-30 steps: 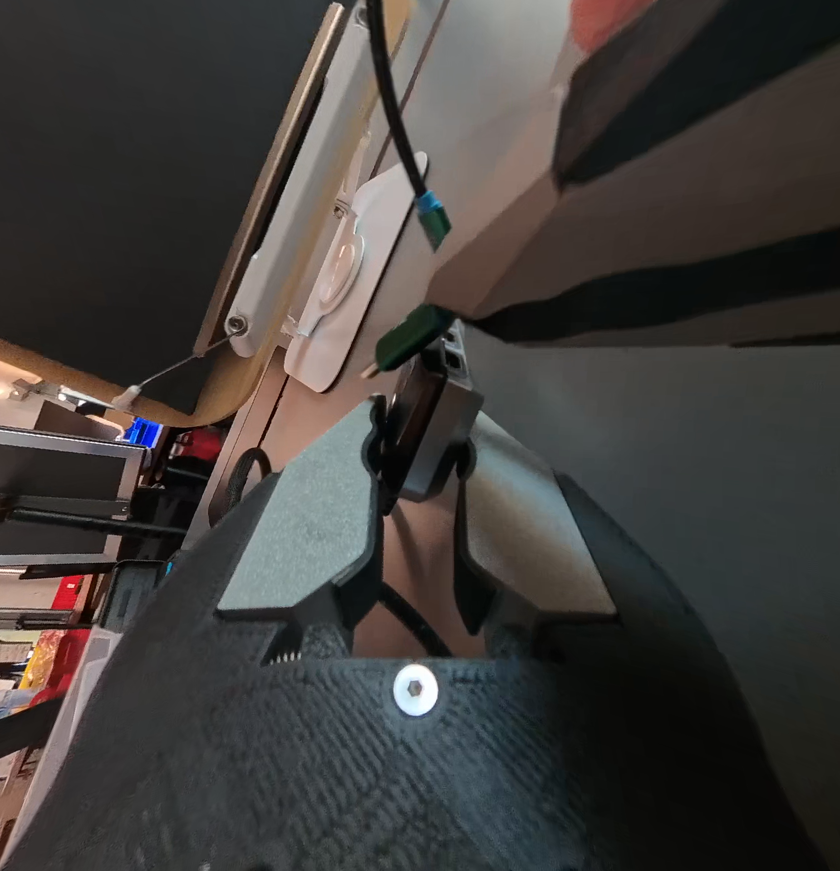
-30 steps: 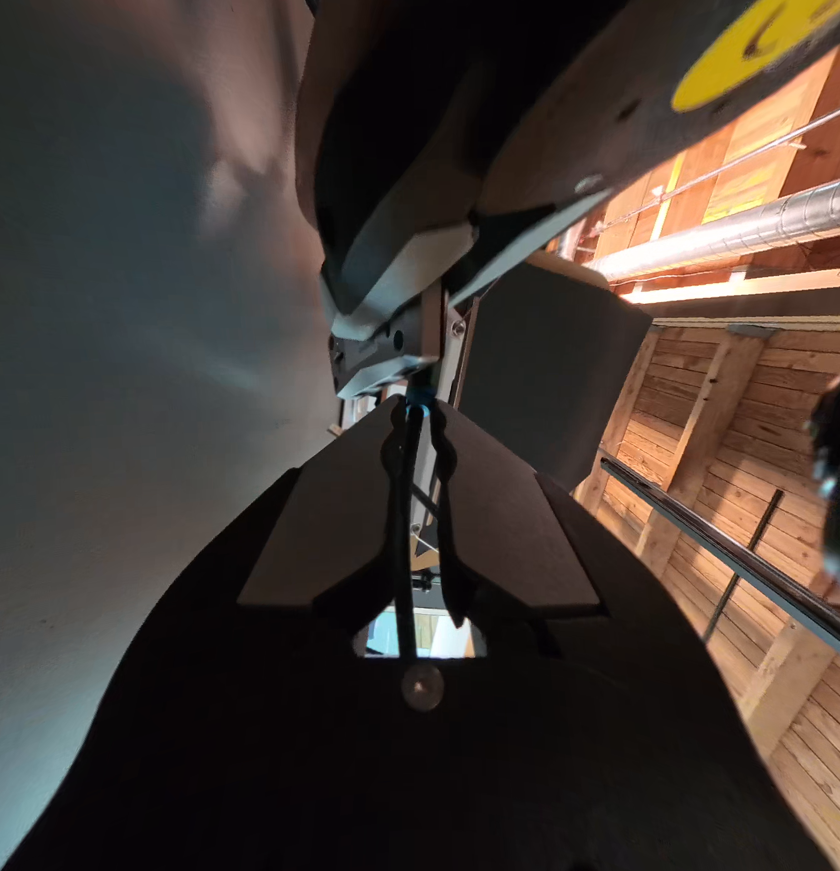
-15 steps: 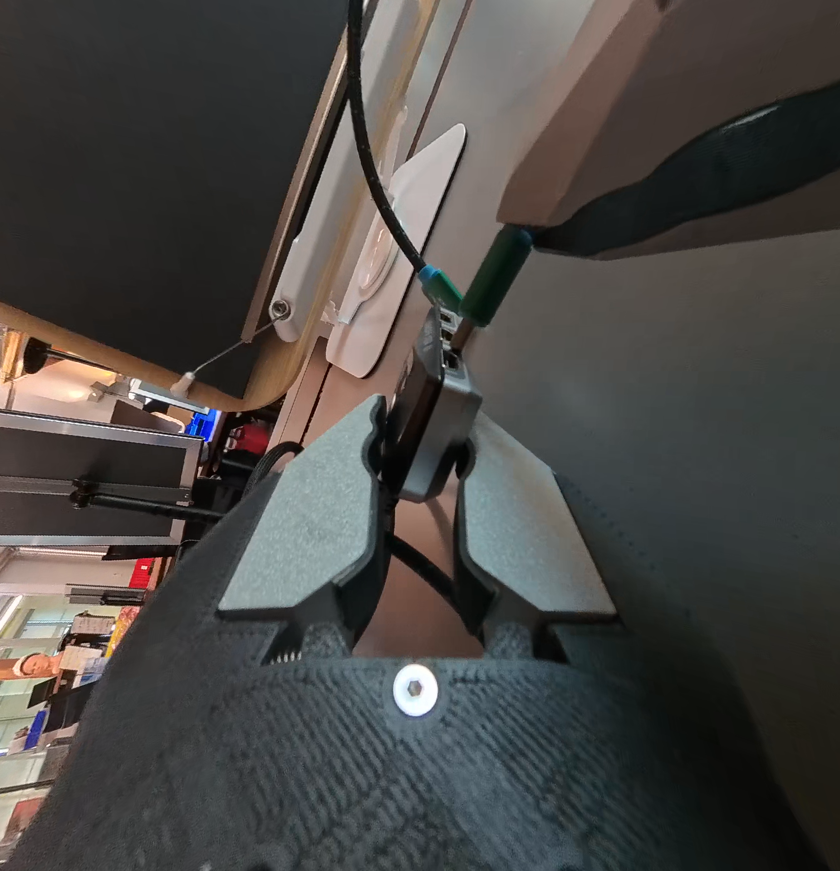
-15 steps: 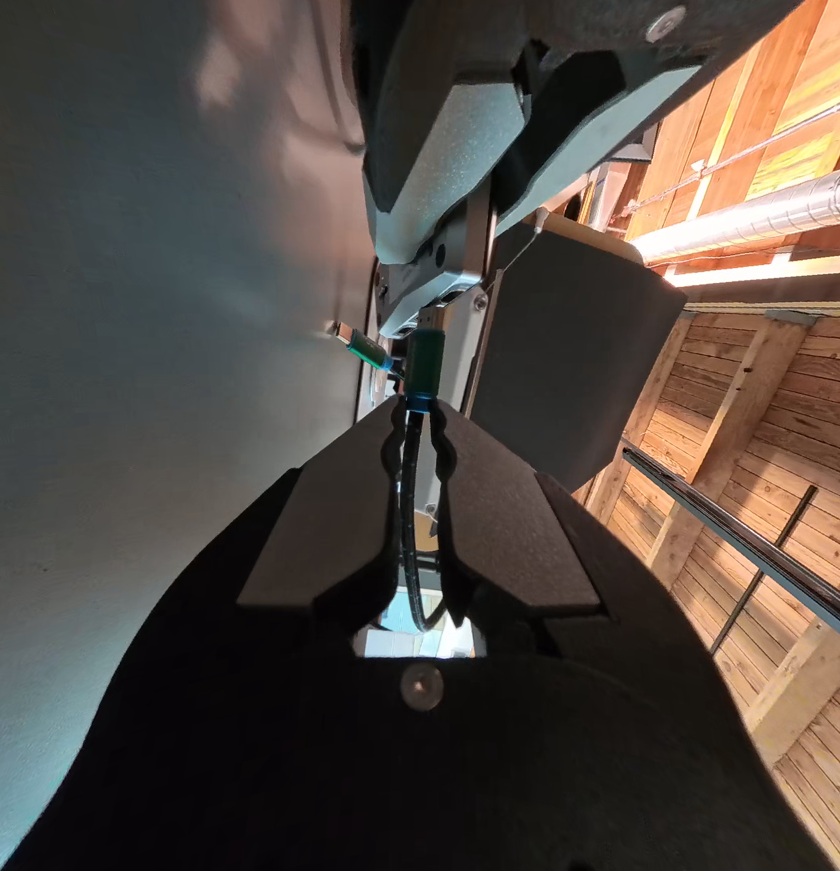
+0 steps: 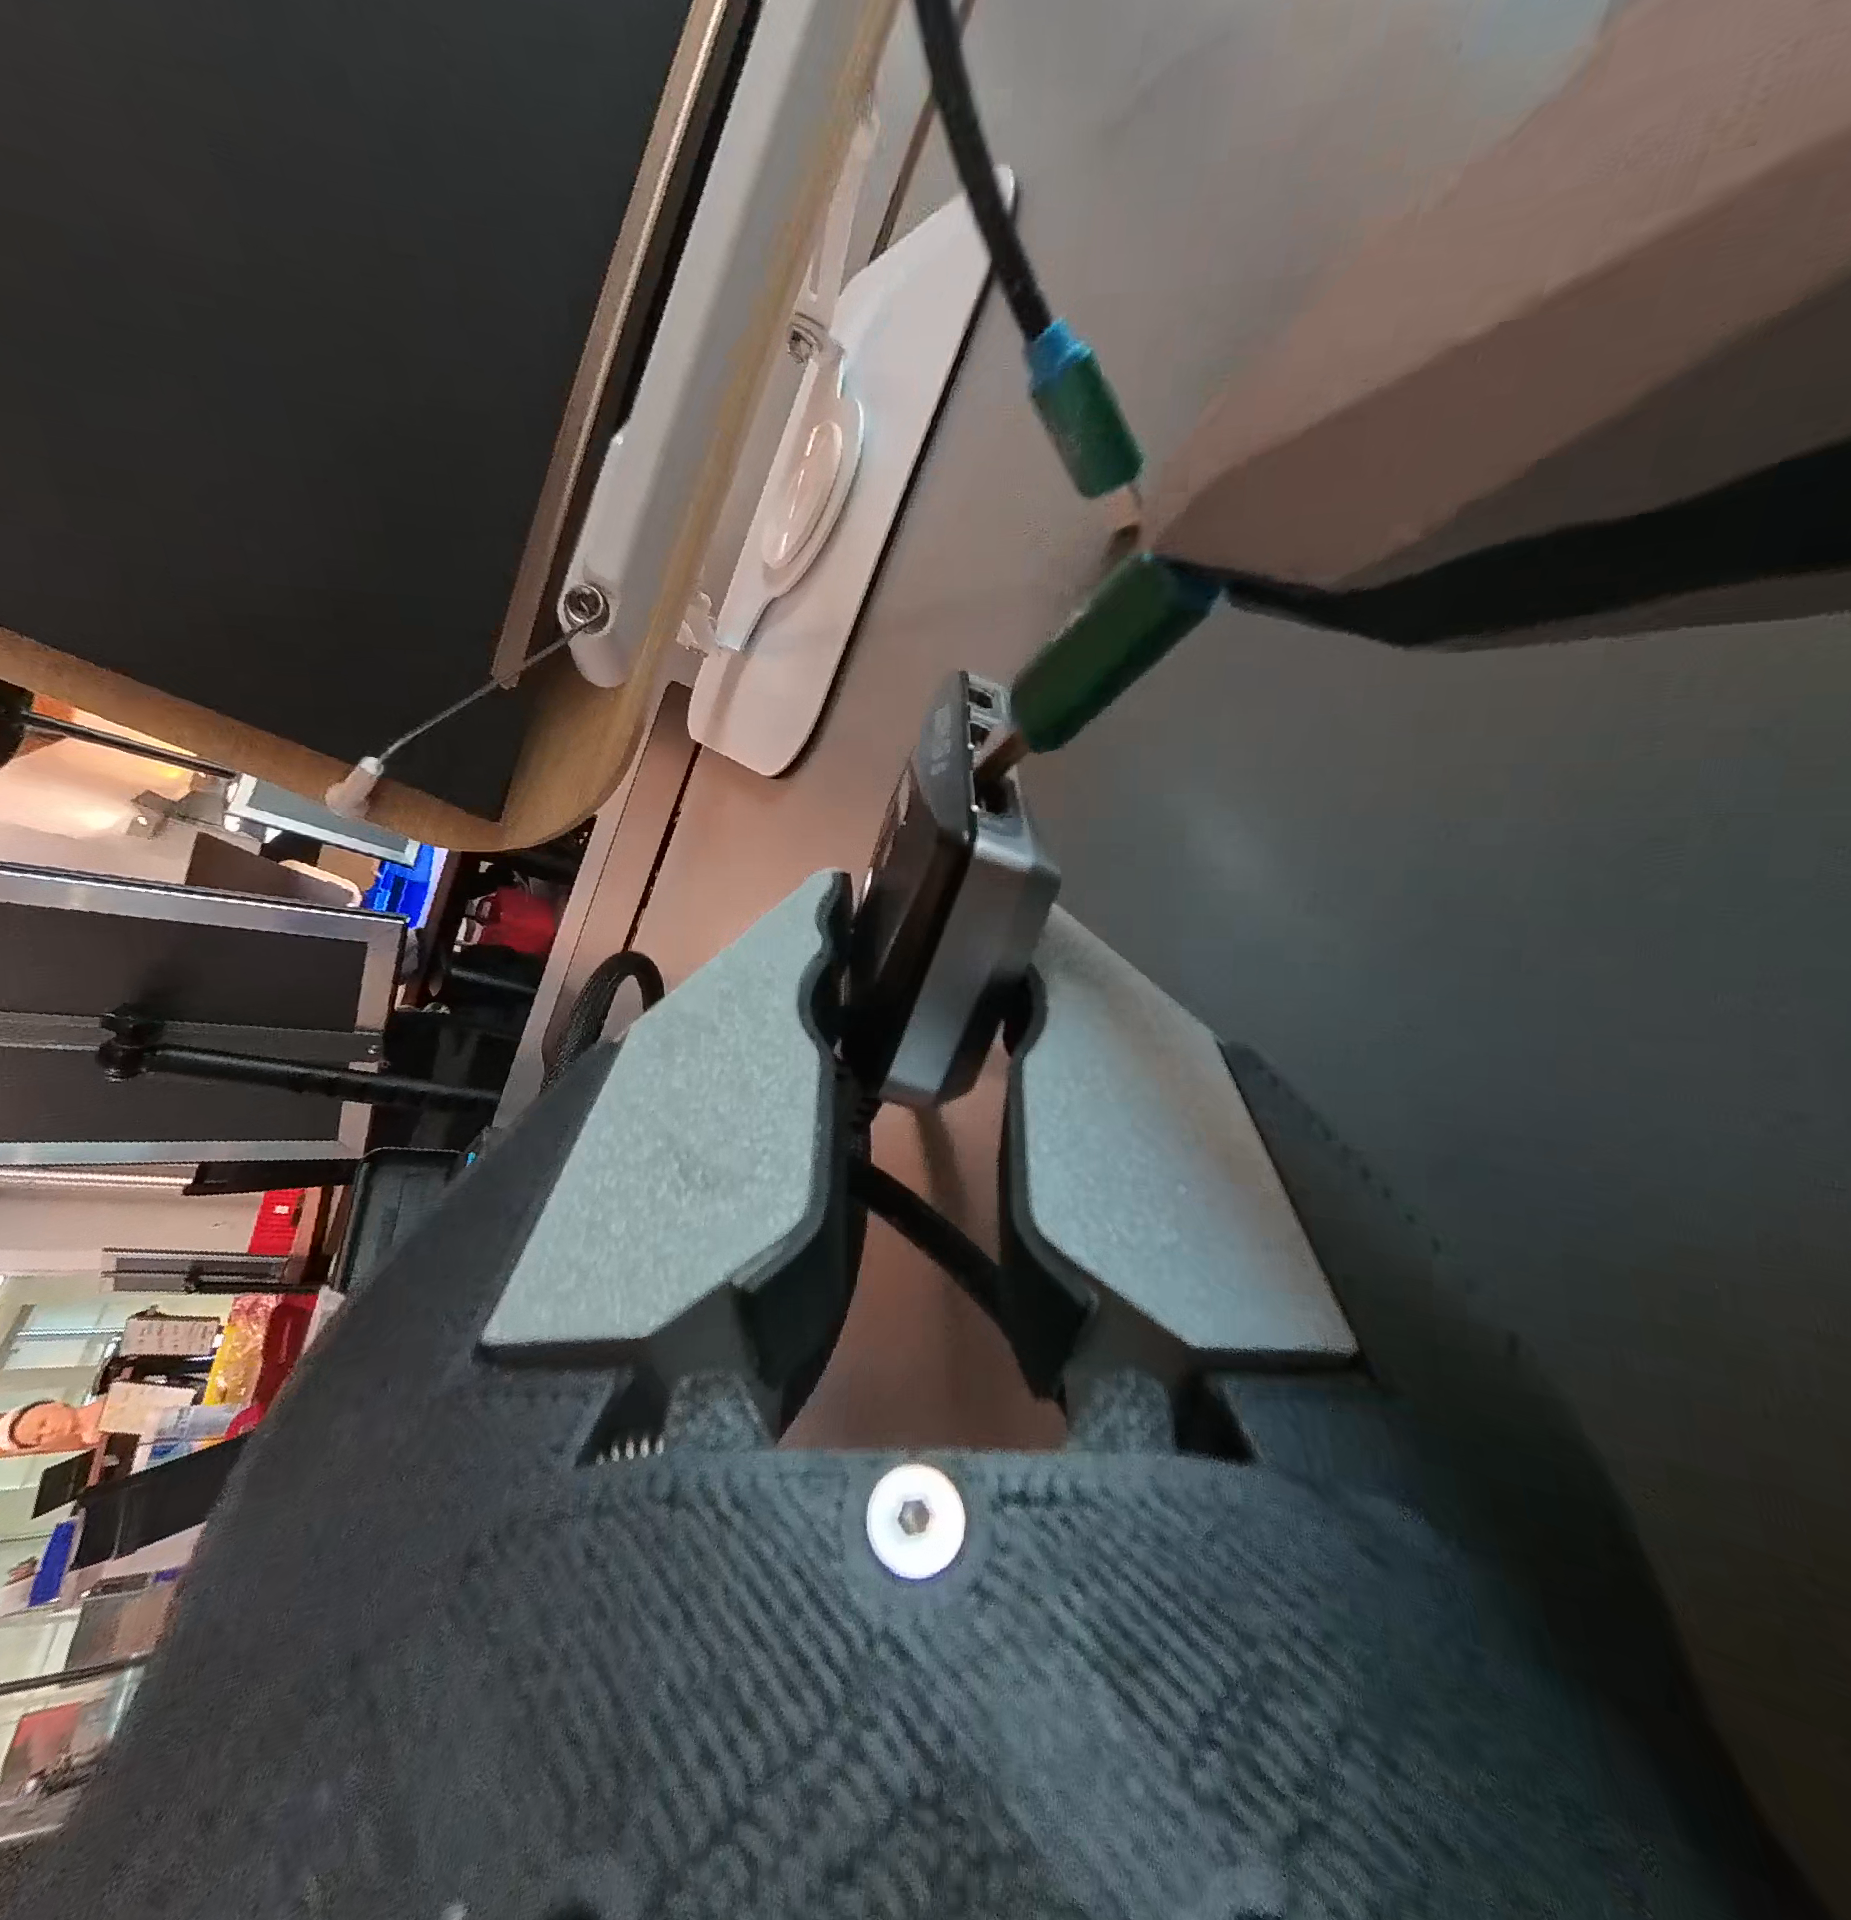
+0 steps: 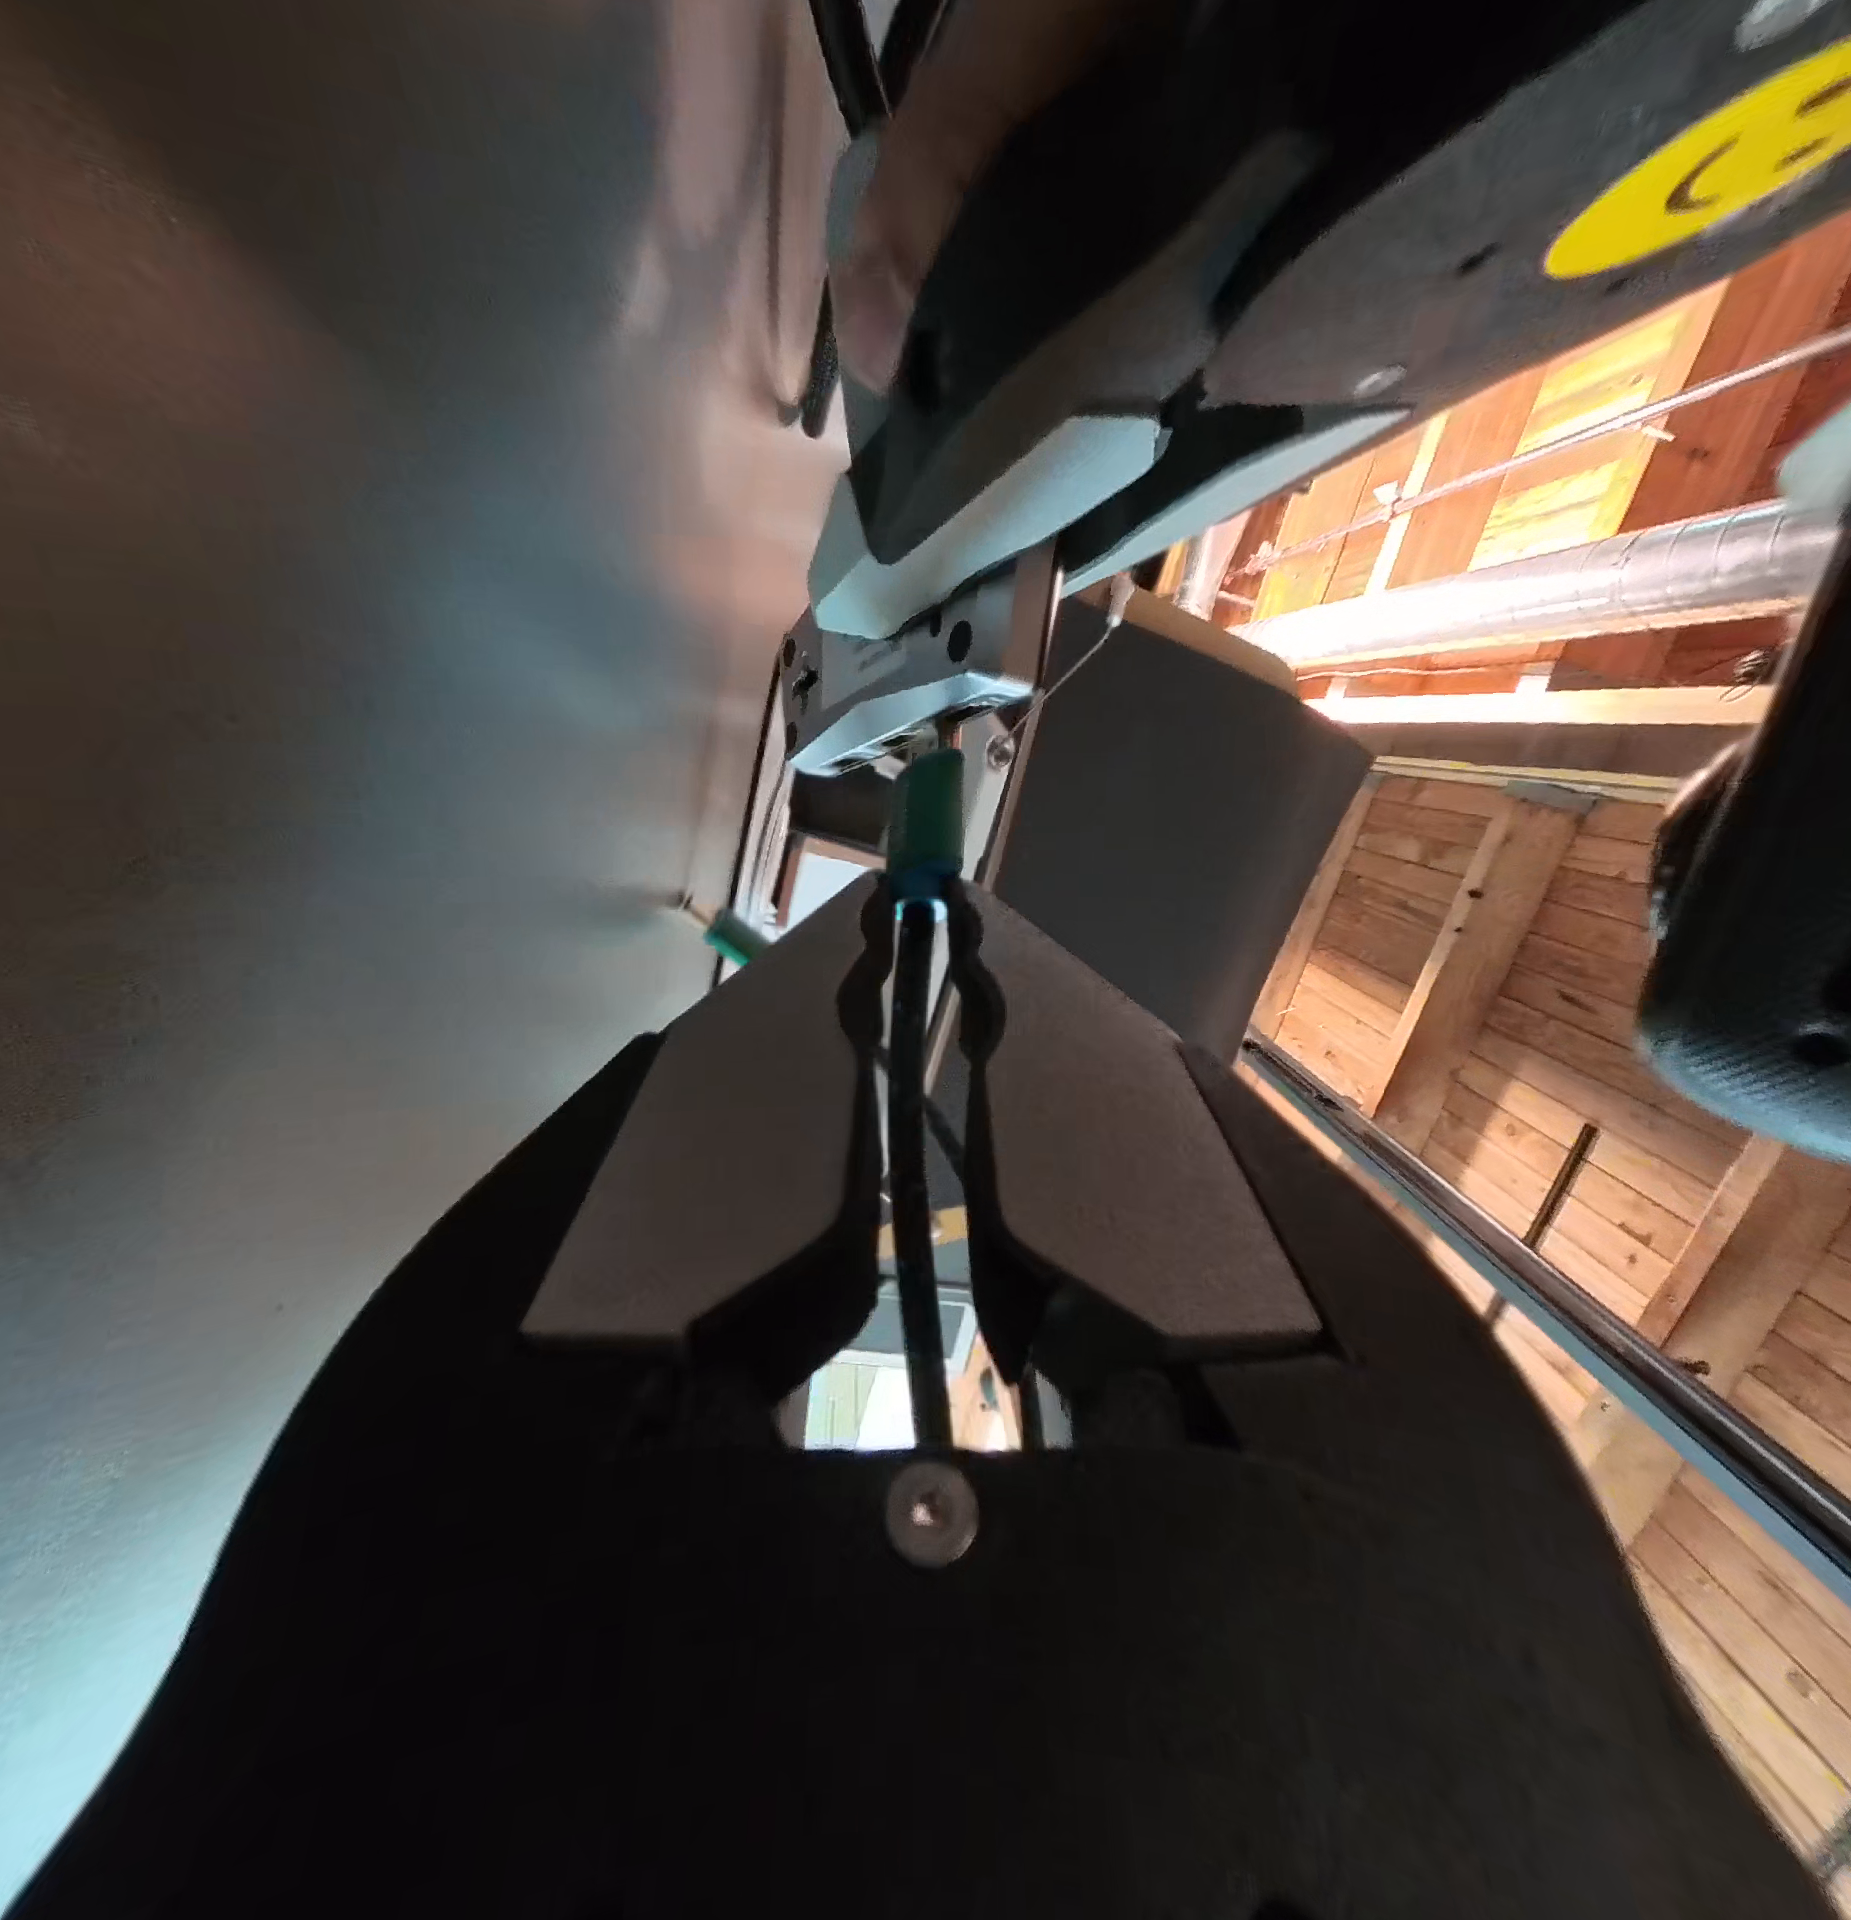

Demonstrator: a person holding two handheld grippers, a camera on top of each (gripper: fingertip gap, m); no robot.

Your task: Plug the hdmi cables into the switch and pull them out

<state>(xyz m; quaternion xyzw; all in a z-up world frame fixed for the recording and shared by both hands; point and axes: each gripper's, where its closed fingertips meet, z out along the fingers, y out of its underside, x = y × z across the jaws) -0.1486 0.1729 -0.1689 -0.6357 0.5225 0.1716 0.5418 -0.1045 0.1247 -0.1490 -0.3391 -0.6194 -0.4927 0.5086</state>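
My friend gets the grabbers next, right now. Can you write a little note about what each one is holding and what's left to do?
Left gripper: jaws shut on the grey switch, holding it up with its ports facing away.
Right gripper: jaws shut on the black cable just behind a green plug.
That plug's metal tip is at a port on the switch; how far in it sits cannot be told.
A second green plug hangs loose on its cable, not in the switch.
Left to do: push the held plug home, plug in the second one, then pull both out.
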